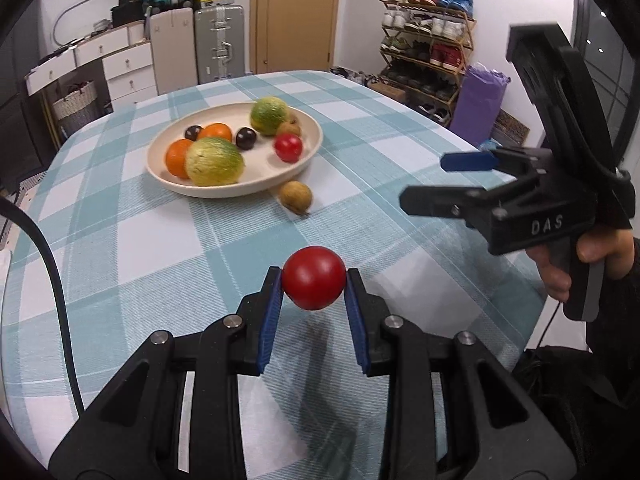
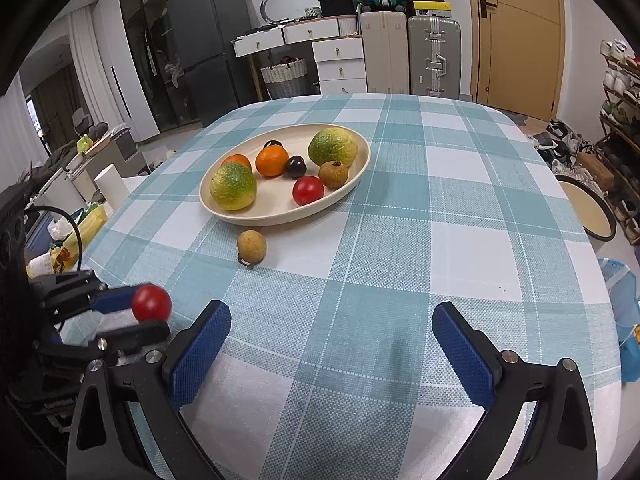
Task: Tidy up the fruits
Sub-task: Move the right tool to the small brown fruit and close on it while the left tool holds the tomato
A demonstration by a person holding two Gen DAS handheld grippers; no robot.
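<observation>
Item 1. Left gripper (image 1: 314, 286): jaws pinching a red tomato (image 1: 314, 283) across its widest part, one blue pad on each side. The tomato is lifted clear of the tablecloth (image 1: 160, 248), its shadow falling on the cloth below. The grip at the equator probably keeps the smooth round fruit from squirting out. Seen from the right wrist, this tomato sits at 8 o'clock, near the table's edge.

Item 2. Right gripper (image 2: 332, 344): jaws spread wide, nothing between them, held above bare cloth. In the left view it stands at 3 o'clock, well apart from the fruit; likely kept ready for the next pick.

Item 3. Plate (image 1: 160, 172): cream, oval, at 11 o'clock in the left view. Contents: two green-yellow melons (image 1: 214, 162), two oranges (image 1: 178, 158), two dark plums (image 1: 245, 138), one brown fruit (image 1: 290, 127), one second red tomato (image 1: 288, 147). Open space remains on the near side, beside that tomato, a probable spot for the held one.

Item 4. Loose brown fruit (image 1: 295, 197): on the cloth just beside the plate's near rim, at 12 o'clock of the left gripper, not yet collected.

Status, as a judgement: sorting is nearly done; one fruit in carriage, one outstanding.
</observation>
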